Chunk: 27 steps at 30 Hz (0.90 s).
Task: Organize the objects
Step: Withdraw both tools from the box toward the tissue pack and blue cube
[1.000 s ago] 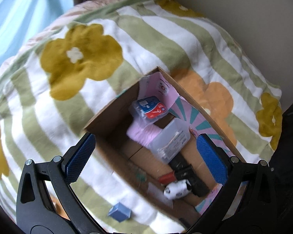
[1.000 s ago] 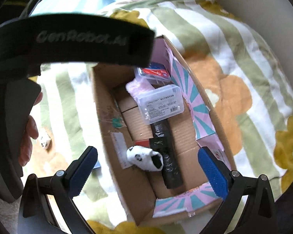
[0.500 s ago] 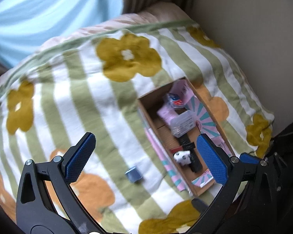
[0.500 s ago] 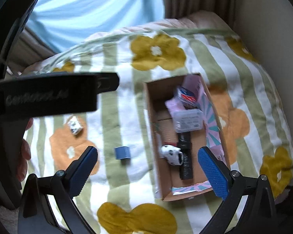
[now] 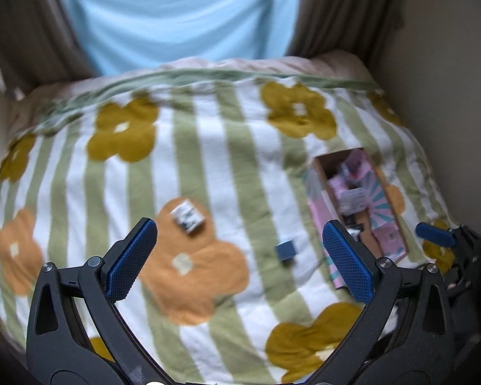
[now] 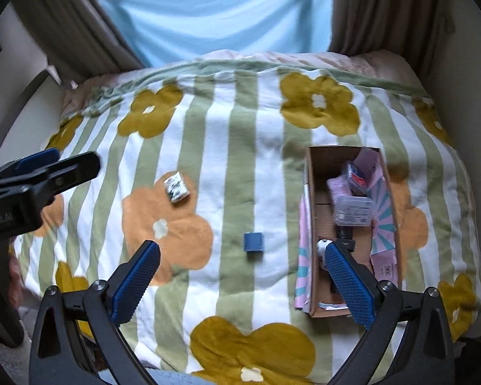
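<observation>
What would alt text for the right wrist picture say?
An open right gripper hovers over a flowered striped blanket. A cardboard box of small items lies right; a blue cube and a white patterned cube lie loose.

A bedroom in a home is shown. Most of each frame is filled by a bed covered with a soft blanket (image 6: 240,166) printed with green stripes and mustard and orange flowers. Along the top edge, brown curtains (image 6: 378,6) are seen hanging on either side of a pale blue drape (image 6: 215,9) lit from behind. A plain cream wall (image 5: 442,80) is seen at the upper right. Household oddments are gathered in a cardboard box (image 6: 311,211) lying on the blanket at the right.
</observation>
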### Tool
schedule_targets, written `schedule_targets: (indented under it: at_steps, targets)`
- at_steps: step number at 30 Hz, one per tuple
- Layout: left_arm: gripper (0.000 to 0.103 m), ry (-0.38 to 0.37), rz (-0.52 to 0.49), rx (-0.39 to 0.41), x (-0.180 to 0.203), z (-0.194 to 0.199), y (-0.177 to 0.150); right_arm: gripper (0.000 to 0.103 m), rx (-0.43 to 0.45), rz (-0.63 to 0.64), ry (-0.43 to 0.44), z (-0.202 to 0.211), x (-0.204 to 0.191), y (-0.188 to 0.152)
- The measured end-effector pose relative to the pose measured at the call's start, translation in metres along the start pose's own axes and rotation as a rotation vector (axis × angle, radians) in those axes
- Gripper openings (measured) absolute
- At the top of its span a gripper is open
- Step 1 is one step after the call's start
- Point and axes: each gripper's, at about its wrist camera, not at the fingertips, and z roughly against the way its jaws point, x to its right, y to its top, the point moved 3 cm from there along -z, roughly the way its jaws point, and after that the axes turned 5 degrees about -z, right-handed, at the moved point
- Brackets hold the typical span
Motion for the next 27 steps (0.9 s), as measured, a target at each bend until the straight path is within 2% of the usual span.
schedule_targets:
  at_steps: [7, 12, 19, 27]
  targets:
    - [0.103, 0.054, 0.093, 0.021, -0.035, 0.022, -0.067, 0.102, 0.048, 0.023, 0.074, 0.009, -0.022, -0.016]
    - [0.103, 0.079, 0.160, 0.051, -0.047, 0.032, -0.096, 0.102, 0.089, 0.059, 0.045, 0.013, -0.031, -0.018]
    - [0.103, 0.076, 0.191, 0.100, -0.056, 0.038, -0.099, 0.102, 0.081, 0.037, 0.060, 0.012, -0.027, -0.023]
    - [0.103, 0.069, 0.164, 0.092, -0.055, 0.028, -0.089, 0.102, 0.099, 0.060, 0.033, 0.009, -0.029, -0.024]
